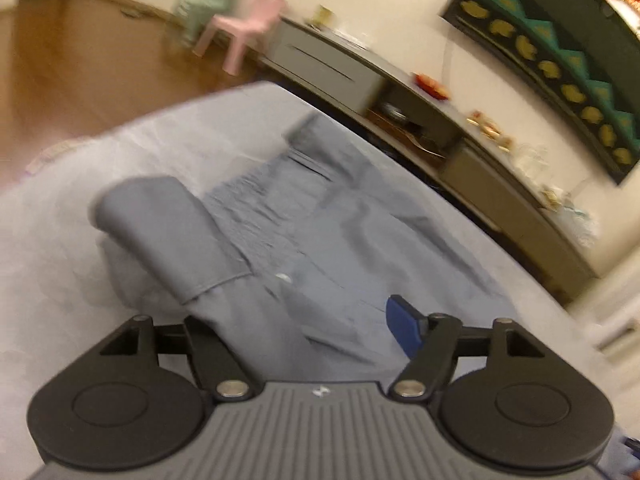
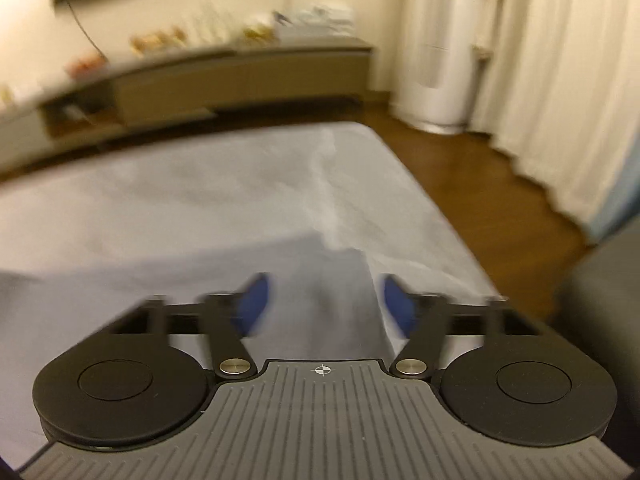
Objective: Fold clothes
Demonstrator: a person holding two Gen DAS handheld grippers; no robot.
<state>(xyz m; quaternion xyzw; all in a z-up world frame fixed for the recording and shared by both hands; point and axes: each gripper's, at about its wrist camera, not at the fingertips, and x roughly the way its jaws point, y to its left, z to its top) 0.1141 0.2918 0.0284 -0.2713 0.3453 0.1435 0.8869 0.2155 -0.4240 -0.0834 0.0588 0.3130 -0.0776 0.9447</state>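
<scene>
A grey-blue shirt lies spread on a pale sheet-covered table, with a sleeve folded over its left side. My left gripper is open just above the shirt's near edge; its right blue pad shows, and cloth hides the left one. In the right wrist view, my right gripper is open, its blue pads on either side of a raised fold of the shirt. The frame is blurred.
A long low cabinet with small items runs along the wall behind the table. A pink chair and a green chair stand on the wooden floor. In the right wrist view there are curtains and a white appliance at the right.
</scene>
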